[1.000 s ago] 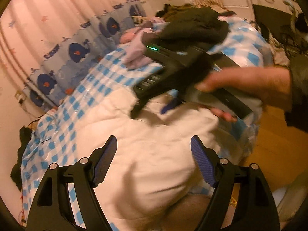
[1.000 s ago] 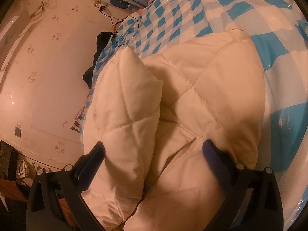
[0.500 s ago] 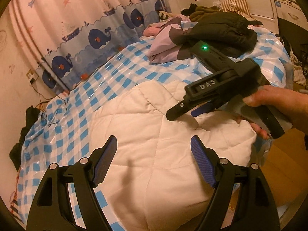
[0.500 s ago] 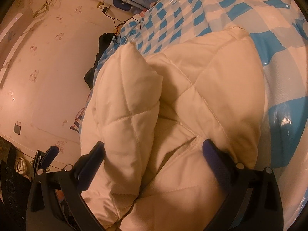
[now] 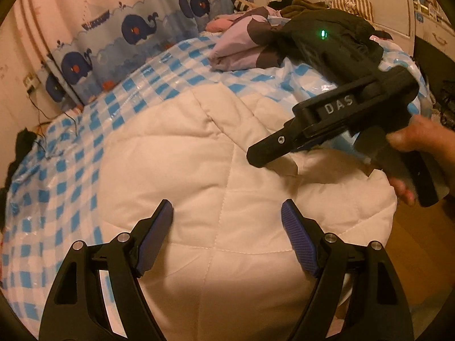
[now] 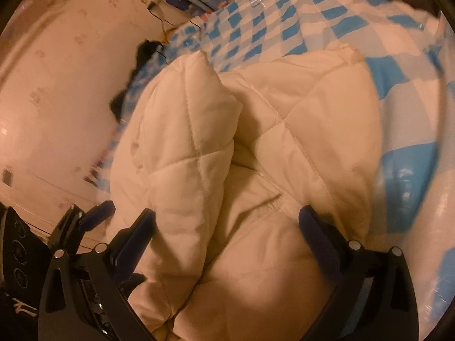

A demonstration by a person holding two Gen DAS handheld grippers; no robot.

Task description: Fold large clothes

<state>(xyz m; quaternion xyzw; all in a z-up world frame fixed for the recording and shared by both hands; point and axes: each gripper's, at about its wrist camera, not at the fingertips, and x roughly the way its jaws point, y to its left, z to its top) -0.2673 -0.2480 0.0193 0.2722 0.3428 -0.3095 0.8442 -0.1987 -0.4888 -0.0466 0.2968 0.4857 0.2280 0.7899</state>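
Both tongs open over quilted coat (image 5: 216,170)

It was a child's bedroom at home — a bed (image 5: 85,153) in blue-checked cover, whale-print curtains (image 5: 136,37), heaped clothes (image 5: 284,39).

Quilted coat (image 5: 221,170) fills near bed; clothes pile (image 5: 284,39) blocks far end; checkered cover (image 5: 85,147) free between.

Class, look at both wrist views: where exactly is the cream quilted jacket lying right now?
The cream quilted jacket lies on the blue-checked plastic cover of the bed, near its foot-side edge, directly beneath the open left gripper, with the clothes pile beyond it.
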